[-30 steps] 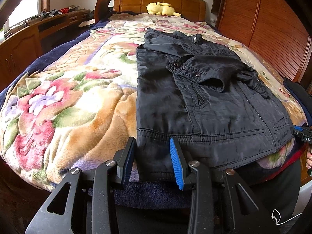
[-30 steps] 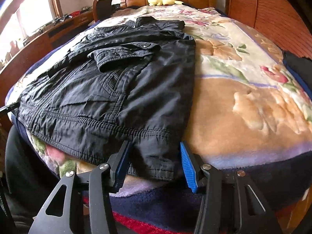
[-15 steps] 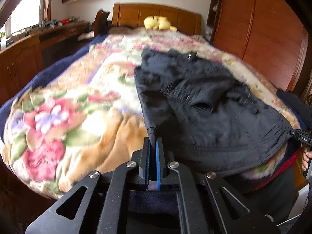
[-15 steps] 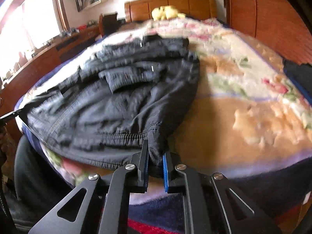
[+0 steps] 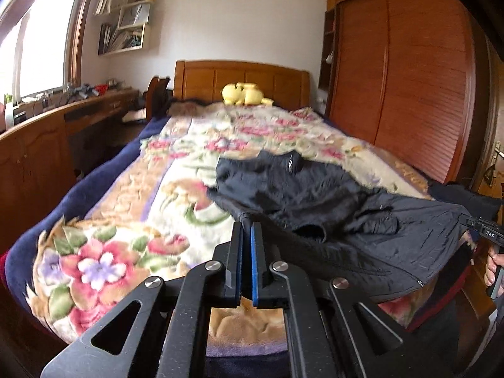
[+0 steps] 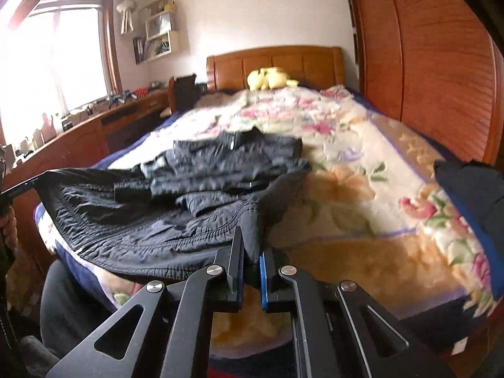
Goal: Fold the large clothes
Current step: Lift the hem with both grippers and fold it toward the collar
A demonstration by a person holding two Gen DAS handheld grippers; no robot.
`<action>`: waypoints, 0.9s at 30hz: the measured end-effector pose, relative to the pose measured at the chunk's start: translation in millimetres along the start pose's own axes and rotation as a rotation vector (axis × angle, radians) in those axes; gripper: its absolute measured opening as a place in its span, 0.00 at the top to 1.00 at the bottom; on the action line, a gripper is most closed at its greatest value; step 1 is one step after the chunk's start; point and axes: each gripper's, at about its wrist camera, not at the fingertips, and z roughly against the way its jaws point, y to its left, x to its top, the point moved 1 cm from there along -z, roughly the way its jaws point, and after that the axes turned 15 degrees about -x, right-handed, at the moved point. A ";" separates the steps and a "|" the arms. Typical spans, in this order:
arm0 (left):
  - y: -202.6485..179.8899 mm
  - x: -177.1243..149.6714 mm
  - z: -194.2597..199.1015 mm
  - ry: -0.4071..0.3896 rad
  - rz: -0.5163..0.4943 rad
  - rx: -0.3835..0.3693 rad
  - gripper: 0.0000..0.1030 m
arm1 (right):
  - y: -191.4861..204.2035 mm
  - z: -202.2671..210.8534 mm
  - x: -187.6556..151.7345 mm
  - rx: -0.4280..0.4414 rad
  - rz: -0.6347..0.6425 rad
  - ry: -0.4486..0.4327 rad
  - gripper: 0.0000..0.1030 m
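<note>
A black jacket [image 5: 330, 208] lies on the floral blanket [image 5: 126, 220] of the bed, its hem raised off the bedding. My left gripper [image 5: 247, 230] is shut on the hem's left corner, a small fold of black cloth pinched between its blue pads. In the right wrist view the jacket [image 6: 195, 201] hangs lifted at the near edge, and my right gripper [image 6: 252, 245] is shut on the hem's right corner. The other gripper's tip shows at the far corner in each view. The collar end still rests on the blanket.
A yellow plush toy [image 5: 242, 94] sits by the wooden headboard [image 5: 239, 78]. A wooden wardrobe [image 5: 409, 94] runs along the right, a desk [image 5: 47, 132] along the left under the window. A dark blue garment [image 6: 472, 195] lies at the bed's right edge.
Both grippers closed on the jacket's hem corners and rose, lifting the hem off the blanket. The views tipped up toward the headboard and walls.
</note>
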 end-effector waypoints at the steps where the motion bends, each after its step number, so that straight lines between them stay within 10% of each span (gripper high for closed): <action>1: -2.5 1.8 5.0 -0.010 -0.005 -0.005 0.96 | -3.0 7.2 0.9 0.001 -0.003 -0.012 0.94; 17: -54.6 24.3 78.6 -0.137 -0.135 -0.066 0.96 | -33.7 96.2 -3.5 0.033 -0.007 -0.168 0.95; 27: -29.2 -13.7 25.1 -0.018 -0.043 -0.054 0.96 | -30.3 31.1 -49.4 0.038 0.014 -0.039 0.95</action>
